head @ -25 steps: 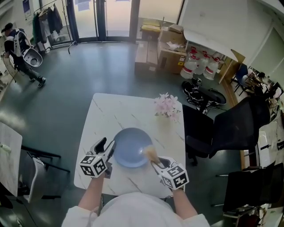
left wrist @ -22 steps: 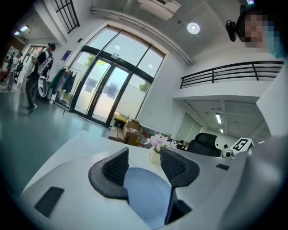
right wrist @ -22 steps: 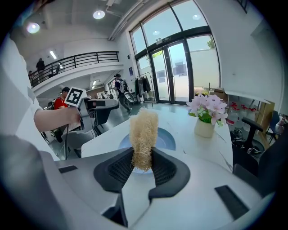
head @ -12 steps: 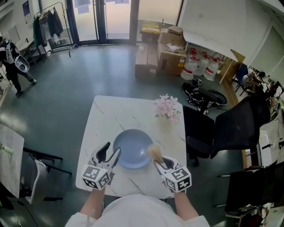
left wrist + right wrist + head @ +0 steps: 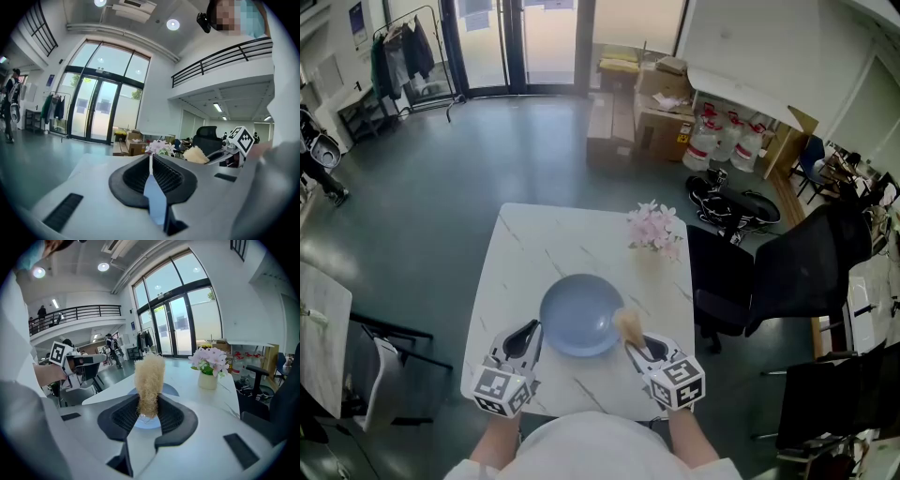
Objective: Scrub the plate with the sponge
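While the blue plate (image 5: 575, 312) lies on the white surface (image 5: 534, 253) near its front edge, the left tongs (image 5: 530, 330) have just been closing and now sit pad to pad just beside the plate's left rim; the right tongs (image 5: 636, 345) grip the straw-coloured sponge (image 5: 627, 324) upright at the plate's right rim; pink flowers (image 5: 654, 227) stand beyond.

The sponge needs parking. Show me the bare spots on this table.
Bare: the table's far-left stretch, bordered by the far edge, flowers and plate; also the strip between plate and right edge. Crowded: the near edge, where the left tool, jaws just closed on the plate's rim, and the right tool with the sponge flank the plate.
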The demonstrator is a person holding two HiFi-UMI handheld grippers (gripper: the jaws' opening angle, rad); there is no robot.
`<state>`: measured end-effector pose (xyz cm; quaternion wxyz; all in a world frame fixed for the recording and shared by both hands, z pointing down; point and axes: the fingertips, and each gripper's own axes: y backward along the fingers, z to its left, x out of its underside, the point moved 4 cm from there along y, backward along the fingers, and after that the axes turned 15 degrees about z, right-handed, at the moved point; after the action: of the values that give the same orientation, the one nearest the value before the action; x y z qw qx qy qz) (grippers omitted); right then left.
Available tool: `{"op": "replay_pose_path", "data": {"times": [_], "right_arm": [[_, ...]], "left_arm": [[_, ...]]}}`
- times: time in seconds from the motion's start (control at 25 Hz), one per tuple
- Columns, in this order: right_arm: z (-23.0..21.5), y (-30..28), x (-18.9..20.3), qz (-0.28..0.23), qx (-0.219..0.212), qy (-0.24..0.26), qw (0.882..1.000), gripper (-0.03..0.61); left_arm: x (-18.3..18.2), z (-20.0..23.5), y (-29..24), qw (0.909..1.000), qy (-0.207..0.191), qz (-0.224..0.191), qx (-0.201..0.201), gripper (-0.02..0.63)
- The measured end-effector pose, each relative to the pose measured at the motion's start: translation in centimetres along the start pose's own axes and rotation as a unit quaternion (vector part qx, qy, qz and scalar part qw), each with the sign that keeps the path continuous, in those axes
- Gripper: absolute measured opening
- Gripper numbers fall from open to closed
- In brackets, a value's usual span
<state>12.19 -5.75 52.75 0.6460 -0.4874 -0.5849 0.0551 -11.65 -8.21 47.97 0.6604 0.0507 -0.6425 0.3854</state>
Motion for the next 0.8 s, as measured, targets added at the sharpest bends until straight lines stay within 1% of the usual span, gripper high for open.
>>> {"op": "replay_pose_path", "data": {"times": [0.4,0.52,0.68,0.8], "right_arm": [[0.6,-0.4,0.2,0.004,-0.007,0.000,1.000,0.118],[0.9,-0.4,0.2,0.006,-0.007,0.008,1.000,0.118],[0.8,-0.3,0.1,0.013,0.006,0.029,0.999,0.117],[0.7,-0.3,0.2,0.013,0.005,0.029,0.999,0.117]], "left_arm": [[1.0,-1.4,0.3,0.9998,-0.014,0.011,0.006,0.043],[0.9,-1.4,0.4,0.9998,-0.018,0.010,0.004,0.041],[0.7,-1.2,0.3,0.9998,-0.018,0.009,0.003,0.041],[0.9,-1.1,0.2,0.9999,-0.012,0.008,0.001,0.041]]}}
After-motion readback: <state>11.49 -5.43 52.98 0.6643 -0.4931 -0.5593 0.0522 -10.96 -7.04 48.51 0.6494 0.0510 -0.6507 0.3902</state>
